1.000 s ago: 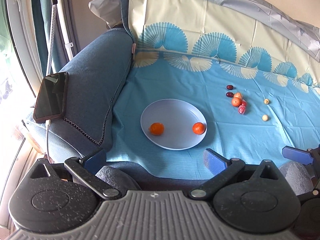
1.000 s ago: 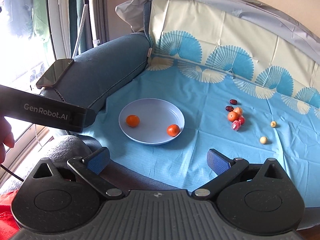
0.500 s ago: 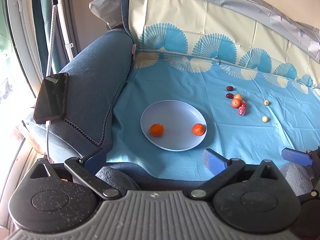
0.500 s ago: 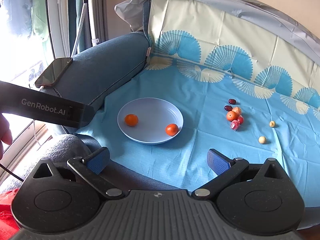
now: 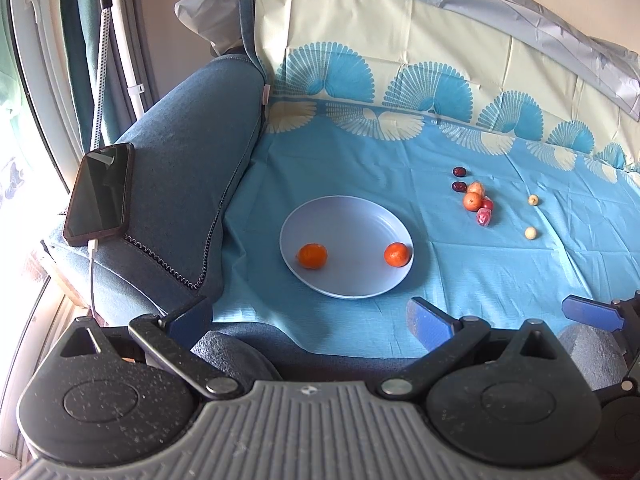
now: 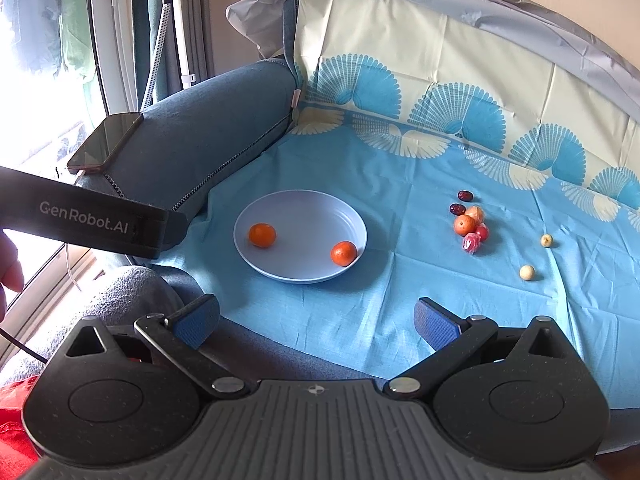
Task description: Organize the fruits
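Plate [image 5: 384, 216] at mid-frame on the cloth [image 5: 500, 280], loose fruit to its right.

From my left wrist view, two oranges lie in the plate: one [image 5: 312, 256] at its left, one [image 5: 397, 254] at its right rim. Right of the plate sits a tight cluster of fruit [image 5: 474, 200] (pieces touching), and further right two small fruits [image 5: 530, 233] lie apart. A phone [image 5: 100, 194] rests on the armrest [image 5: 192, 160] at the left of the frame.

"GenRobot.AI" in pale letters on dark body of left gripper [image 6: 92, 218], seen from right wrist view. No other readable text anywhere.
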The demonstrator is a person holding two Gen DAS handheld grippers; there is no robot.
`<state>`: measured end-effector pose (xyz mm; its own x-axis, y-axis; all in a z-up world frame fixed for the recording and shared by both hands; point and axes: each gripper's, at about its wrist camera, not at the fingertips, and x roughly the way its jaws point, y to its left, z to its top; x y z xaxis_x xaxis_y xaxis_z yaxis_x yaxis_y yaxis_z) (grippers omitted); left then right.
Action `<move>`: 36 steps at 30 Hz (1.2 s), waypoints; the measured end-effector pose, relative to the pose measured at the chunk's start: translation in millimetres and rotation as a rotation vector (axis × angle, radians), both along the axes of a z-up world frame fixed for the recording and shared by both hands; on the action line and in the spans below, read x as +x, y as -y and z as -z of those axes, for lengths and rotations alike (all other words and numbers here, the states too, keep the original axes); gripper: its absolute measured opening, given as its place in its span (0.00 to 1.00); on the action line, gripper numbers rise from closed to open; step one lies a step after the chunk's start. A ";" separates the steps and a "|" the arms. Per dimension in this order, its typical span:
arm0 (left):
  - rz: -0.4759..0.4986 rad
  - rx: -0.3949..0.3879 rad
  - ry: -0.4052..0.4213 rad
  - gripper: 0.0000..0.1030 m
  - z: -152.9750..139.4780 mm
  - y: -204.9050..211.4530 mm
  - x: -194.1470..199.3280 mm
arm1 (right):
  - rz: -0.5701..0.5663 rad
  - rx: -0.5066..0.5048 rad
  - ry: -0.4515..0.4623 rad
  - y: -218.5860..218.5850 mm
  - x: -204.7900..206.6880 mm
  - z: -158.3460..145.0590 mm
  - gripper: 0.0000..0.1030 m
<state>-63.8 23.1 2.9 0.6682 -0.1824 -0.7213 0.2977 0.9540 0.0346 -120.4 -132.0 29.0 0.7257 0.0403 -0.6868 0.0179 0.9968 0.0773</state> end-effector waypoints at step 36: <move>0.018 0.085 -0.146 1.00 26.8 65.1 88.1 | 0.303 0.093 -0.077 106.5 66.3 85.6 0.99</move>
<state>24.3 -42.1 -23.9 0.5520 -0.1274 -0.8240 0.3224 0.9440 0.0700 -54.1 -238.5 -56.5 0.6601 -0.1043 -0.7439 0.3216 0.9342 0.1544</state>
